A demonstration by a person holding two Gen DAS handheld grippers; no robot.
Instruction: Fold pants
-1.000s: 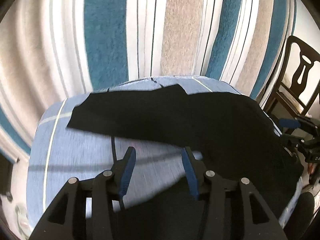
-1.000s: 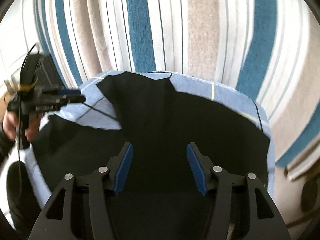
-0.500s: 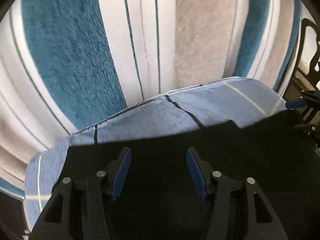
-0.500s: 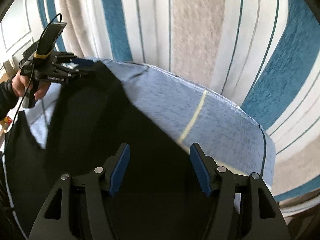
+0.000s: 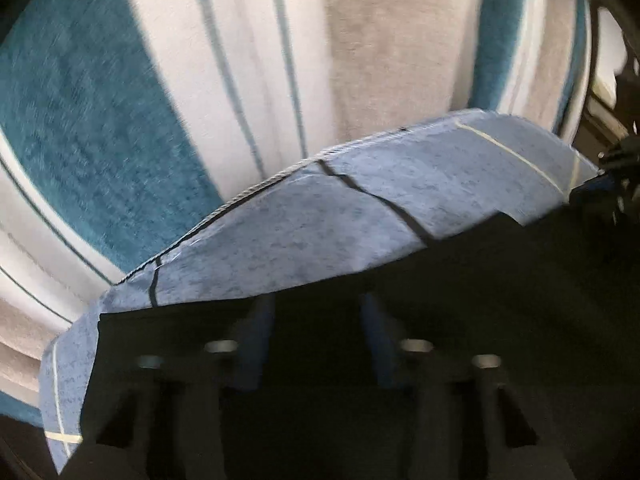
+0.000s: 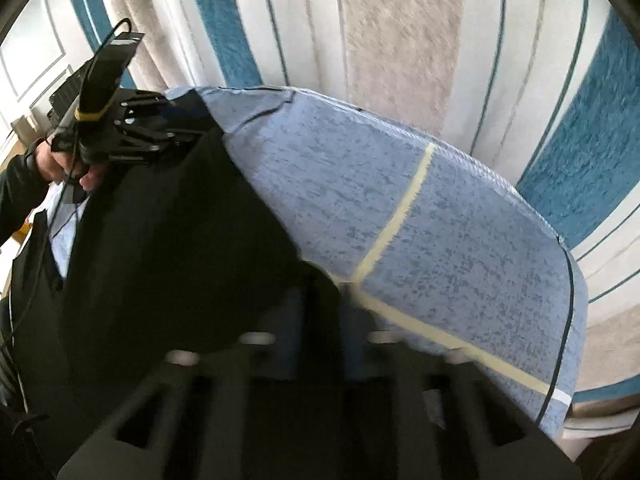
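Black pants (image 5: 460, 300) lie spread over a table covered with a light blue cloth (image 5: 320, 232). In the left wrist view my left gripper (image 5: 316, 340) is low over the pants near their far edge, its blue-padded jaws apart, nothing seen between them. In the right wrist view my right gripper (image 6: 324, 328) is at the pants' right edge (image 6: 180, 240), jaws narrowed with black fabric at them; blur hides the grip. The left gripper also shows in the right wrist view (image 6: 176, 128) at the pants' far corner.
A striped teal, white and beige curtain (image 5: 200, 80) hangs right behind the table. The blue cloth (image 6: 440, 240) has yellow and black lines. A dark chair (image 5: 624, 120) stands at the right edge of the left wrist view.
Both grippers have moved forward and down onto the pants toward the table's far edge. The right gripper's jaws have narrowed at the pants' edge. Both views are now motion-blurred.
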